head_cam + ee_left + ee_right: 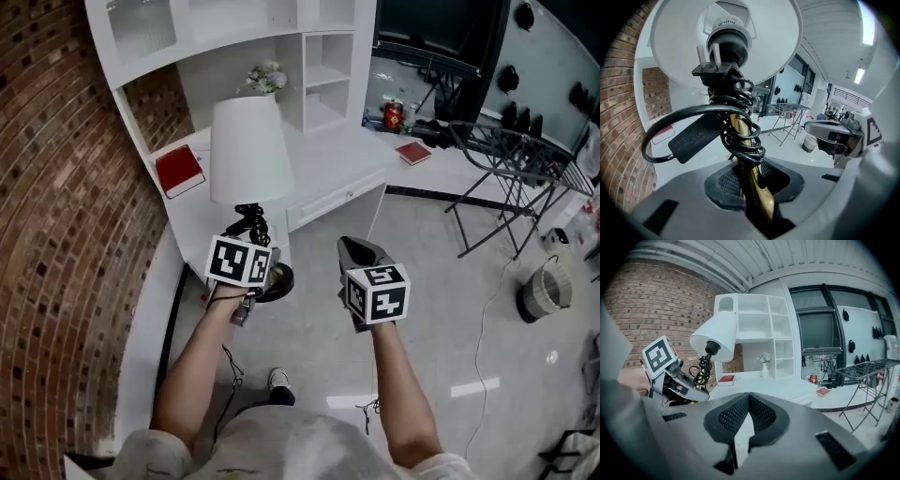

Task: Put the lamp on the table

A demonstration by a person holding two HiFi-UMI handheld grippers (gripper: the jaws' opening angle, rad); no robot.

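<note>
A brick wall (56, 234) closes the left side, and the white table (199, 220) runs along it toward the shelves, with a red book (178, 171) lying on its left part. Bare top lies between the book and the drawer front (337, 197), and that is the free room for setting anything down. The lamp (248, 150) is not on the table yet. It is carried in the air, its long axis close to upright, with the shade toward the shelves and the black base (278, 281) at the near end. In the head view the base shows at or just past the table's near corner, and I cannot tell whether it hangs over the top or over the floor. The left gripper (749, 177) has it, jaws closed on the brass stem (759, 201) just under the coiled cord (740, 140). So the lamp stands straight ahead of that gripper, and the open tabletop lies beyond and to the left. My guess is that the base must clear that corner edge before it is lowered, staying short of the book. The right gripper (749, 399) holds nothing and its jaw tips meet. It is level with the left one but over open floor, right of the table, with a drying rack (506, 159) further right.
</note>
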